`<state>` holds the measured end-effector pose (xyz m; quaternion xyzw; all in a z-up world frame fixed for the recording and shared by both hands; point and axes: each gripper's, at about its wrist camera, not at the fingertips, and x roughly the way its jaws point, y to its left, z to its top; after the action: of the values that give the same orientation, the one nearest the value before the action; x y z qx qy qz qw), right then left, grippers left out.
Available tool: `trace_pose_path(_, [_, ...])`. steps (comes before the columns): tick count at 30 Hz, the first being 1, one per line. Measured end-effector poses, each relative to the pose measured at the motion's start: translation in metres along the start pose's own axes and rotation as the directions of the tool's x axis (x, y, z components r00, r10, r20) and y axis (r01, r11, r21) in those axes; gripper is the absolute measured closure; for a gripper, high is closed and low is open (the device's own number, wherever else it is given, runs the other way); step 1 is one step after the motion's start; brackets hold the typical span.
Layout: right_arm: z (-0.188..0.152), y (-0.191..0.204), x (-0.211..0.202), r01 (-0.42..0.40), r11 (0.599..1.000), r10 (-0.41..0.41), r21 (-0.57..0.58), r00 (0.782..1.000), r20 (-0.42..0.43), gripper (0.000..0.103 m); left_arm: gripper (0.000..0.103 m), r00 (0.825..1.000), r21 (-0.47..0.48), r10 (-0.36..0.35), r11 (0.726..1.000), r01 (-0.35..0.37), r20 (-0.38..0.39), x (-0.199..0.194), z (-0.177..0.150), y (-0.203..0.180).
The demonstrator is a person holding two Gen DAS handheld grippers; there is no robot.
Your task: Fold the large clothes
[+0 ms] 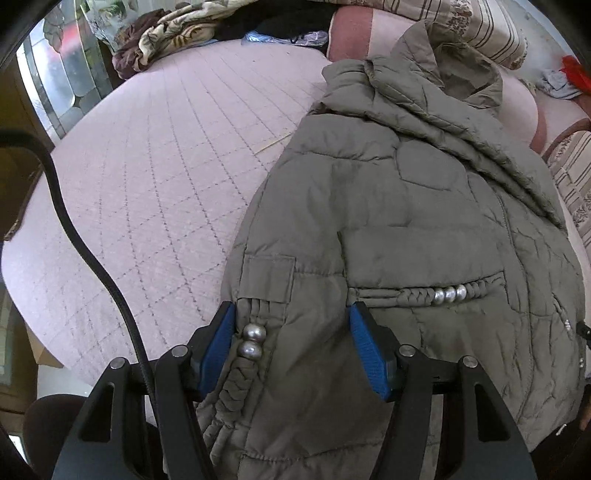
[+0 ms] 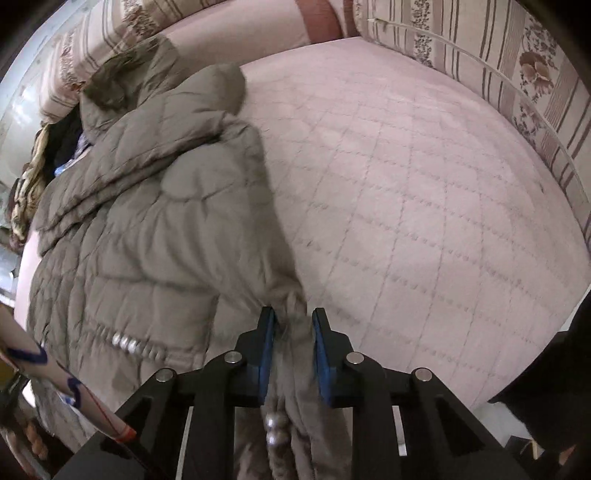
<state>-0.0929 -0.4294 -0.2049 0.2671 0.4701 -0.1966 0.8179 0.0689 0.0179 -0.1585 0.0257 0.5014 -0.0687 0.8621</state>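
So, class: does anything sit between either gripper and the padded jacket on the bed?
Nothing visible does. The left gripper already straddles the olive padded jacket at its hem, jaws apart, and the right gripper has jacket fabric bunched between its pads.

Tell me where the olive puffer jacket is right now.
The olive puffer jacket lies spread on the pink quilted bed cover, its collar toward the striped pillows; it fills the right of the left wrist view and the left of the right wrist view.
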Motion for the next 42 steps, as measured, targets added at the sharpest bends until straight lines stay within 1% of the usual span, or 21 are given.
trace_pose_path(1, [0.000,0.001,-0.001,0.016,1.000,-0.016,-0.001,1.000,0.002,0.080,0.041,1.000,-0.001,0.010,1.000,-0.010,0.002,-0.002,0.000,0.000])
trace_pose_path(2, [-0.001,0.003,-0.004,0.028,1.000,-0.028,-0.003,1.000,0.013,0.076,0.041,1.000,-0.005,0.018,1.000,-0.018,0.010,-0.009,0.000,0.002])
trace_pose_path(4, [-0.006,0.007,-0.017,0.033,0.999,-0.032,-0.013,0.998,0.049,0.074,0.041,0.999,-0.011,0.021,1.000,-0.020,0.035,-0.023,-0.001,0.007])
trace_pose_path(5, [-0.009,0.009,-0.024,0.035,0.999,-0.034,-0.015,0.997,0.069,0.067,0.041,0.998,-0.010,0.016,1.000,-0.016,0.057,-0.034,-0.002,0.007])
trace_pose_path(6, [-0.013,0.011,-0.032,0.040,0.999,-0.039,-0.015,0.995,0.093,0.056,0.041,0.997,-0.010,0.015,1.000,-0.014,0.074,-0.041,-0.002,0.006])
trace_pose_path(8, [-0.020,0.013,-0.048,0.052,0.999,-0.050,-0.007,0.989,0.140,0.045,0.041,0.993,-0.004,0.026,1.000,-0.026,0.111,-0.056,-0.002,0.004])
trace_pose_path(10, [-0.024,0.017,-0.060,0.050,0.999,-0.048,-0.005,0.984,0.170,0.044,0.041,0.990,0.016,0.039,0.999,-0.042,0.134,-0.068,-0.002,-0.003])
trace_pose_path(13, [-0.031,0.027,-0.075,0.043,0.999,-0.040,-0.013,0.979,0.202,0.042,0.041,0.987,0.058,0.024,0.998,-0.033,0.159,-0.081,-0.003,-0.015])
trace_pose_path(17, [-0.032,0.048,-0.080,0.015,0.997,0.003,-0.081,0.978,0.211,0.041,0.041,0.984,0.127,0.019,0.991,-0.042,0.178,-0.091,-0.004,-0.032])
trace_pose_path(20, [-0.011,0.067,-0.084,-0.005,0.993,0.030,-0.119,0.978,0.209,0.041,0.041,0.980,0.169,0.031,0.983,-0.065,0.196,-0.096,0.008,-0.044])
trace_pose_path(23, [0.016,0.088,-0.104,-0.069,0.988,0.100,-0.138,0.968,0.231,0.040,0.041,0.975,0.160,-0.004,0.987,-0.032,0.223,-0.110,0.020,-0.048])
trace_pose_path(24, [0.024,0.096,-0.115,-0.090,0.986,0.123,-0.143,0.962,0.243,0.037,0.041,0.973,0.159,-0.013,0.987,-0.025,0.231,-0.114,0.021,-0.050])
trace_pose_path(25, [0.026,0.104,-0.120,-0.106,0.983,0.141,-0.148,0.957,0.255,0.034,0.038,0.970,0.160,-0.021,0.987,-0.018,0.240,-0.118,0.021,-0.051])
trace_pose_path(26, [0.025,0.109,-0.126,-0.125,0.980,0.164,-0.158,0.950,0.266,0.029,0.034,0.968,0.163,-0.026,0.986,-0.015,0.248,-0.120,0.020,-0.053])
trace_pose_path(27, [0.021,0.118,-0.128,-0.141,0.974,0.186,-0.175,0.944,0.271,0.024,0.033,0.967,0.168,-0.032,0.986,-0.012,0.253,-0.121,0.017,-0.055])
trace_pose_path(29, [0.012,0.131,-0.122,-0.147,0.969,0.196,-0.200,0.947,0.254,0.022,0.033,0.968,0.184,-0.048,0.983,0.002,0.245,-0.119,0.013,-0.060])
trace_pose_path(31, [0.000,0.142,-0.108,-0.145,0.963,0.194,-0.229,0.958,0.211,0.022,0.033,0.970,0.212,-0.075,0.977,0.025,0.231,-0.112,0.013,-0.069])
trace_pose_path(34, [-0.003,0.154,-0.092,-0.117,0.962,0.160,-0.247,0.973,0.164,0.022,0.033,0.967,0.230,-0.093,0.972,0.037,0.237,-0.104,0.026,-0.078])
trace_pose_path(37, [0.011,0.160,-0.094,-0.117,0.964,0.157,-0.238,0.974,0.160,0.022,0.033,0.962,0.233,-0.092,0.972,0.030,0.259,-0.097,0.046,-0.083])
trace_pose_path(39, [0.027,0.170,-0.097,-0.114,0.965,0.155,-0.235,0.974,0.165,0.022,0.033,0.957,0.231,-0.091,0.973,0.026,0.277,-0.093,0.061,-0.083])
trace_pose_path(42, [0.050,0.188,-0.097,-0.082,0.964,0.131,-0.254,0.974,0.183,0.022,0.033,0.951,0.226,-0.071,0.974,0.001,0.300,-0.078,0.089,-0.081])
